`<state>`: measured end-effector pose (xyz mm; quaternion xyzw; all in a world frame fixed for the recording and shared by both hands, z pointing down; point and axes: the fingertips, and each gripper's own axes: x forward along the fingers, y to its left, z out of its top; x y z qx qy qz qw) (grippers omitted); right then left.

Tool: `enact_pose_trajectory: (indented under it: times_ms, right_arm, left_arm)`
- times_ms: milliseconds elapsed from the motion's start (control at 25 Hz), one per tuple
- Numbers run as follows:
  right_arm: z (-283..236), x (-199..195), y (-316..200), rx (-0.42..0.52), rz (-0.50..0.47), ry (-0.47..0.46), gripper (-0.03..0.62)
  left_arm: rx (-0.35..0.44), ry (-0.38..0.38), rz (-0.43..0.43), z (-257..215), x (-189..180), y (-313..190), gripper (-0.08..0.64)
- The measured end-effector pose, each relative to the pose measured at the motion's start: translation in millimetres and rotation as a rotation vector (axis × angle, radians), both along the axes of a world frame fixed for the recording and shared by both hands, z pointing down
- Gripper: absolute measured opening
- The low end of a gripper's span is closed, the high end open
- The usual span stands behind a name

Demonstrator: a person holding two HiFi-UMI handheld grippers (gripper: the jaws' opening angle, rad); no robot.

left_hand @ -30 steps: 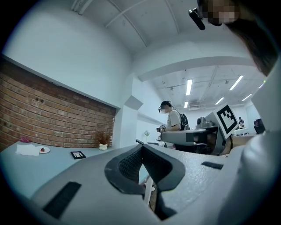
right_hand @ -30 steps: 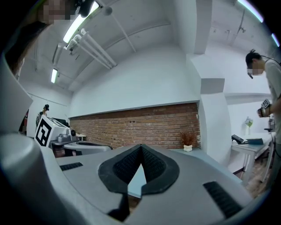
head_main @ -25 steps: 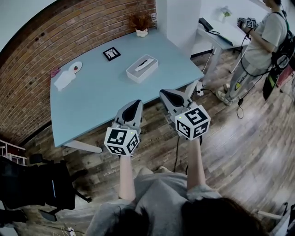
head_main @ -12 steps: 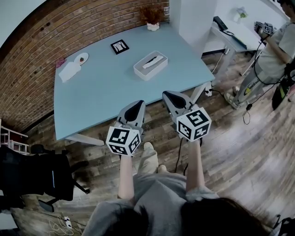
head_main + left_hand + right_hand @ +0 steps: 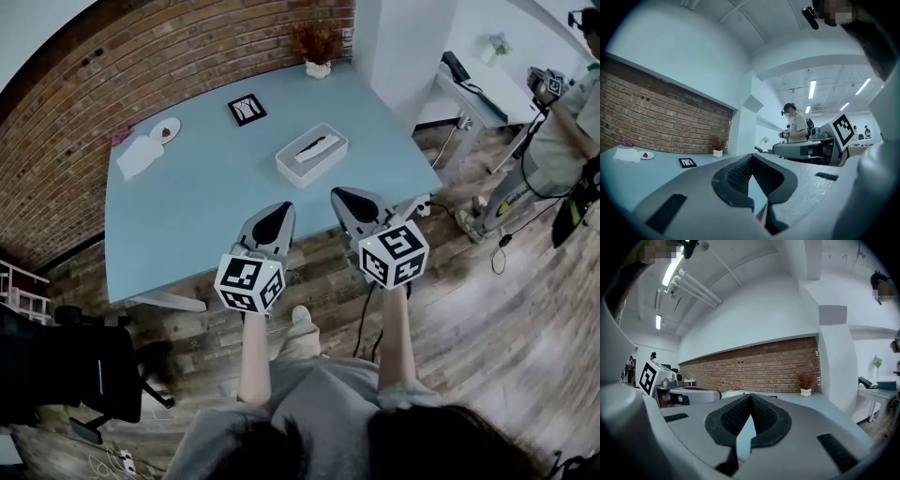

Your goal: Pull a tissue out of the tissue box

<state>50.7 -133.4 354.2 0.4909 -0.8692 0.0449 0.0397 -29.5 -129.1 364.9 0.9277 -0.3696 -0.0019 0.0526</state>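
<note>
The left gripper (image 5: 284,207) and right gripper (image 5: 338,194) hide parts of the desk's (image 5: 187,216) near edge in the head view. The second person (image 5: 567,131) at two o'clock is cut by the right edge, the chair (image 5: 75,370) at eight o'clock by the left. The red item on the plate (image 5: 173,126) at ten o'clock is too small to tell.

Ahead of your fingertips the table (image 5: 206,206) top looks smooth and matt, and the tissue box (image 5: 323,159) on it matt white. Your left gripper (image 5: 281,208) and right gripper (image 5: 339,194) have matt grey plastic shells with finely ribbed black pads (image 5: 736,176). Beyond stands a rough brick wall (image 5: 141,84); beneath lies a wood-plank floor (image 5: 469,309).
</note>
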Motion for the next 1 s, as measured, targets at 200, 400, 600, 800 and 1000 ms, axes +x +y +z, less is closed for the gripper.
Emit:
enact_pose_trajectory:
  times_ms: [200,400,600,800,1000]
  right_arm:
    - [-0.1,1.9,-37.7,-0.022,-0.004,-0.005,-0.002]
    - [10.4,1.3,-70.0,-0.049,-0.008,0.024,-0.002]
    - [15.3,8.8,-96.8,-0.058,0.013,0.039,-0.002]
    - [20.8,16.2,-114.5,-0.057,0.045,0.029,-0.002]
    - [30.2,22.7,-126.4,-0.081,0.064,0.036,-0.002]
  left_arm:
    - [-0.005,0.006,0.018,-2.7,5.0,-37.8,0.003]
    - [-0.026,-0.004,0.034,7.9,7.9,-72.7,0.003]
    - [-0.015,0.002,0.050,6.4,10.9,-105.8,0.003]
    - [-0.007,-0.010,0.075,8.3,14.9,-127.6,0.003]
    - [-0.037,-0.022,0.090,20.7,16.6,-136.5,0.003]
